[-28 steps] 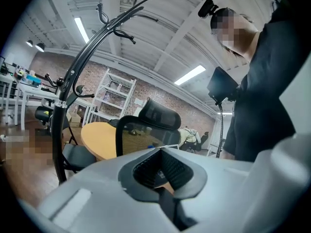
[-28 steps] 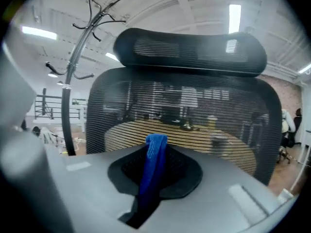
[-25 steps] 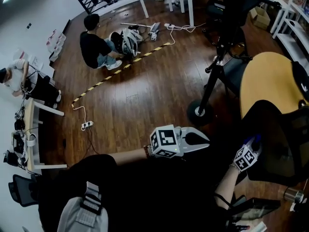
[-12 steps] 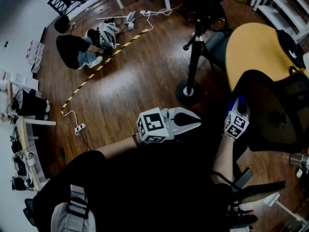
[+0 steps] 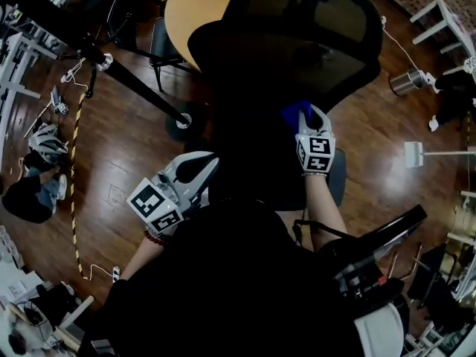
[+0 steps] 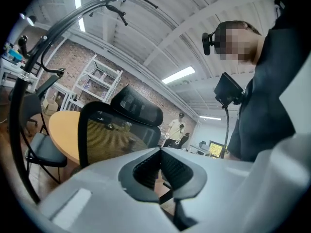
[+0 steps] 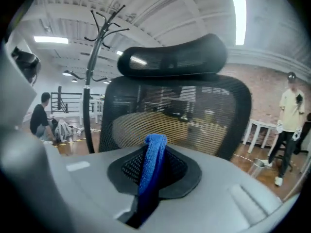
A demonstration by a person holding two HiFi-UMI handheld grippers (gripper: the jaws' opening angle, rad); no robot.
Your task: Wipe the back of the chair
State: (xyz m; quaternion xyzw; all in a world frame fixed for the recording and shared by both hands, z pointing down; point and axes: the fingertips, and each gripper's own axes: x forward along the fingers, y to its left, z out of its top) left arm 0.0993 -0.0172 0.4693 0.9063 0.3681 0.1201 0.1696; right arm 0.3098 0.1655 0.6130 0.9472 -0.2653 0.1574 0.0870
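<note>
With my right gripper [image 7: 153, 165] clamped on the blue cloth [image 7: 155, 147] facing the chair back [image 7: 194, 115], and my left gripper [image 6: 159, 171] jaws pinched together empty, I judge wiping hasn't begun; next I press cloth onto mesh.

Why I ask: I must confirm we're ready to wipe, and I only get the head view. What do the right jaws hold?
Observer: The right gripper is shut on a folded blue cloth, whose edge sticks out past the jaws.
Operator: What is it facing?
Observer: The right gripper view looks squarely at the mesh back, below the headrest.
Operator: And the left jaws?
Observer: The left gripper is shut, with nothing between its jaws.
</note>
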